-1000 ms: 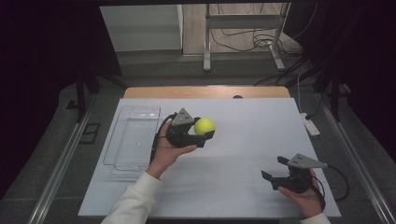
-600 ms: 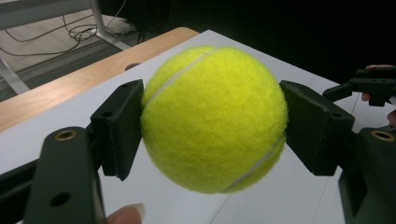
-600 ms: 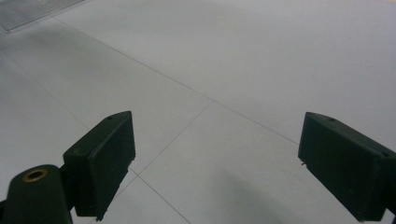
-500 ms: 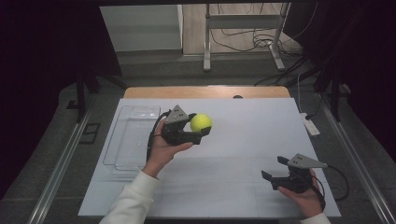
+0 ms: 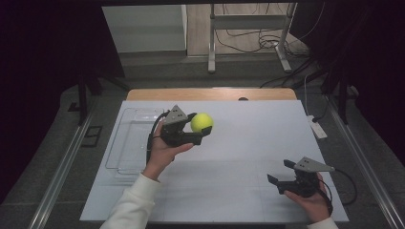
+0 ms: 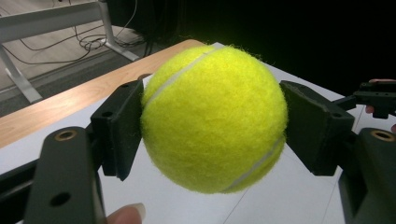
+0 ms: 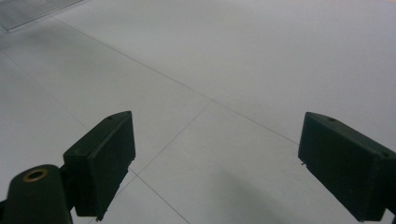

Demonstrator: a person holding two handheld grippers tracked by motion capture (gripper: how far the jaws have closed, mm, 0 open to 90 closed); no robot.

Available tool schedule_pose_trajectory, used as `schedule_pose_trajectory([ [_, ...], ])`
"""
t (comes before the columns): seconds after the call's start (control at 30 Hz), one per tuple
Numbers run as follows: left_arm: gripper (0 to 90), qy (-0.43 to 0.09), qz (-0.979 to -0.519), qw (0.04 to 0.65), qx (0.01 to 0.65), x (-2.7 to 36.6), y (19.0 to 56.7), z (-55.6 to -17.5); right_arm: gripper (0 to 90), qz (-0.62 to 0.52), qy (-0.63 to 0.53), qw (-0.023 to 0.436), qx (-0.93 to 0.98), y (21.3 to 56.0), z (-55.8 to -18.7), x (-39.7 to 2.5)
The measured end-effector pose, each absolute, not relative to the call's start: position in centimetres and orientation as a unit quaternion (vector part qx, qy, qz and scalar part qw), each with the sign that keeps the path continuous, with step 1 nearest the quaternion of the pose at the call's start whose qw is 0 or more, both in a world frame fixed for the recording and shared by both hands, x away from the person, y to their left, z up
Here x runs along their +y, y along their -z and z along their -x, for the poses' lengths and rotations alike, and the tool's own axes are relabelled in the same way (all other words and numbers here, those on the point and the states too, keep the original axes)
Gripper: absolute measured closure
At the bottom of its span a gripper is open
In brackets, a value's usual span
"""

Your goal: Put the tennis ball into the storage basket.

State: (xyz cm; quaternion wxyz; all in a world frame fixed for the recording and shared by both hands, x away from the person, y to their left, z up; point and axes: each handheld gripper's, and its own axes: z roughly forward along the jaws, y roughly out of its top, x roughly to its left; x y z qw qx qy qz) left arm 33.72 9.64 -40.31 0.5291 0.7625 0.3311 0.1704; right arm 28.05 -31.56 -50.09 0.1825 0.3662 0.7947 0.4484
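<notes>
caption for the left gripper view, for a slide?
Left gripper clamps a yellow tennis ball between its jaws, above the white table.

One tennis ball, one clear tray, two grippers, one table.

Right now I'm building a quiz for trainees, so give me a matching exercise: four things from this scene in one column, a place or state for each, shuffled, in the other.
Things:
1. tennis ball
2. clear tray
3. left gripper
4. right gripper

Places or states:
A. open, low over the white table top at its near right
B. lying at the table's left side
C. clamped between two black jaws
D. raised off the table, shut on a load

Pairs: 1-C, 2-B, 3-D, 4-A
</notes>
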Motion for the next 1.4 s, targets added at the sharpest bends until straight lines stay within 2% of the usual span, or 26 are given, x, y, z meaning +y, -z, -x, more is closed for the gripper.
schedule_pose_trajectory([
  [1.4,27.1,-0.194,-0.743,0.54,0.345,11.9,39.4,-33.8,11.6,-0.365,-0.45,0.184,0.794,50.0,-28.0,-31.6],
])
